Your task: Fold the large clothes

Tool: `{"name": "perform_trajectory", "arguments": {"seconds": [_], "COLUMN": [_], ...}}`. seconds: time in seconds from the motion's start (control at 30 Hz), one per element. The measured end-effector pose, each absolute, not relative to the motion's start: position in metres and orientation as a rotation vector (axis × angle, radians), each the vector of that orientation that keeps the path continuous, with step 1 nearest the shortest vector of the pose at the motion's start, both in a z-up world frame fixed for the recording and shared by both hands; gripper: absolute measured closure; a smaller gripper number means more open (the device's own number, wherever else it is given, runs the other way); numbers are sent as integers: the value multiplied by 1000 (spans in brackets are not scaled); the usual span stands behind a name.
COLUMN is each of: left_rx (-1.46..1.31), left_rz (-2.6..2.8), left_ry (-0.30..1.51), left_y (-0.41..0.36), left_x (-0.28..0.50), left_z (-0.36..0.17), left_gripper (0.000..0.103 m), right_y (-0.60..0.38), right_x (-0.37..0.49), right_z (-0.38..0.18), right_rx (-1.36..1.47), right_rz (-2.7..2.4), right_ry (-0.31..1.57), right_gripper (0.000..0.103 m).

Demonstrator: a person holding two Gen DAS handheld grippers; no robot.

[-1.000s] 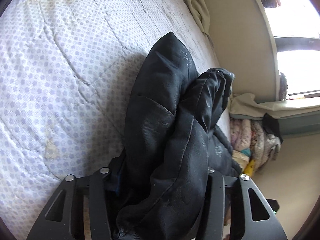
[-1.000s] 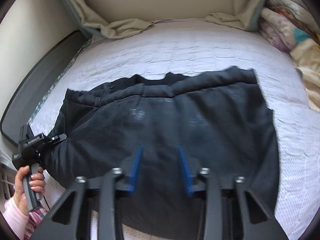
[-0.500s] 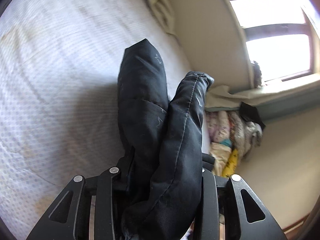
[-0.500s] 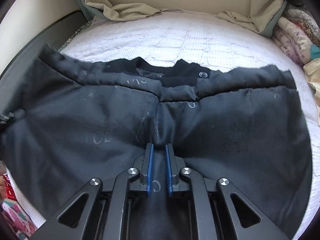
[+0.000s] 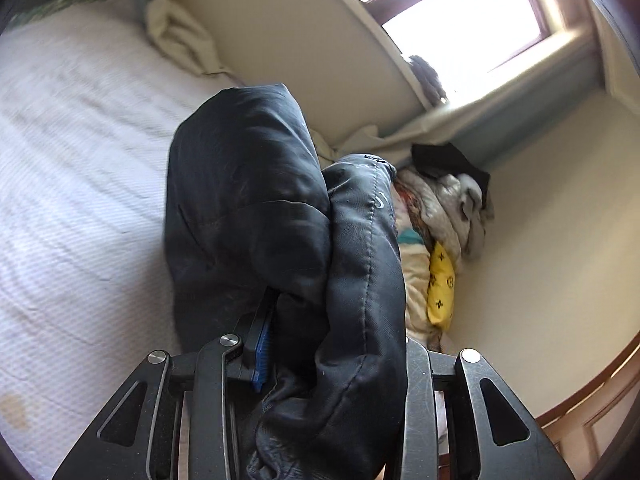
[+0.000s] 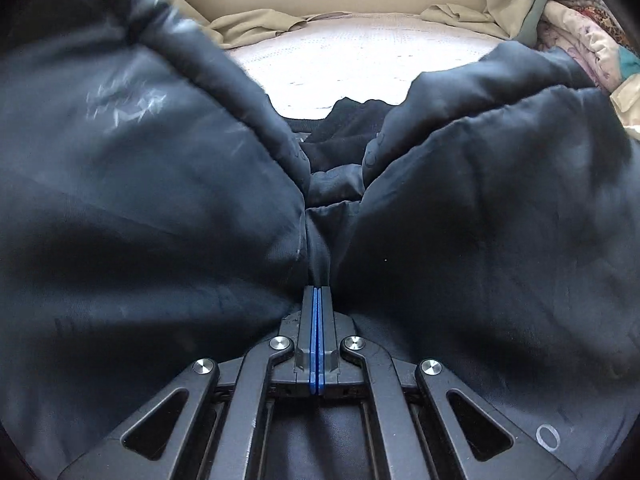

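Left gripper point(image 5: 320, 344) clamped on thick bunch of black jacket point(image 5: 256, 208), raised over white bed point(image 5: 72, 184); right gripper point(image 6: 317, 300) pinched tight on jacket fold, fabric billowing either side.

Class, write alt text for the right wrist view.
The right gripper, jaws shut, pinches a fold of a black padded garment that bulges on both sides. Beyond it lie a white bed and rumpled beige cloth.
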State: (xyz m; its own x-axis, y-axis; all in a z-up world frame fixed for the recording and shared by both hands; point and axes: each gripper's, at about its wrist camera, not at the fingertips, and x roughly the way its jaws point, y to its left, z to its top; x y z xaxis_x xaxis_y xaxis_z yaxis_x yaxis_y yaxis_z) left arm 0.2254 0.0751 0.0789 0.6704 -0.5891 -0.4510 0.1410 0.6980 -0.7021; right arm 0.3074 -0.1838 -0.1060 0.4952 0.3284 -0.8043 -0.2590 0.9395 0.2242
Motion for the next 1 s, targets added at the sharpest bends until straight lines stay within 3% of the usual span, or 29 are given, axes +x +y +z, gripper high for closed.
{"name": "perform_trajectory", "arguments": {"seconds": [0.27, 0.67, 0.87, 0.93, 1.0], "left_rx": [-577, -497, -353, -290, -257], "left_rz": [-504, -483, -465, -451, -439], "left_ry": [757, 749, 781, 774, 775], "left_y": [-2, -44, -87, -100, -108], "left_x": [227, 223, 216, 212, 211], "left_z": [76, 70, 60, 58, 54], "left_gripper": [65, 65, 65, 65, 65], "right_y": [-200, -280, -371, -403, -420], "right_x": [313, 310, 269, 256, 255], "right_z": [-107, -79, -29, -20, -15], "right_rx": [176, 554, 700, 829, 964], "right_rz": [386, 433, 324, 347, 457], "right_ry": [1022, 1186, 1009, 910, 836], "right_gripper": [103, 103, 64, 42, 28]}}
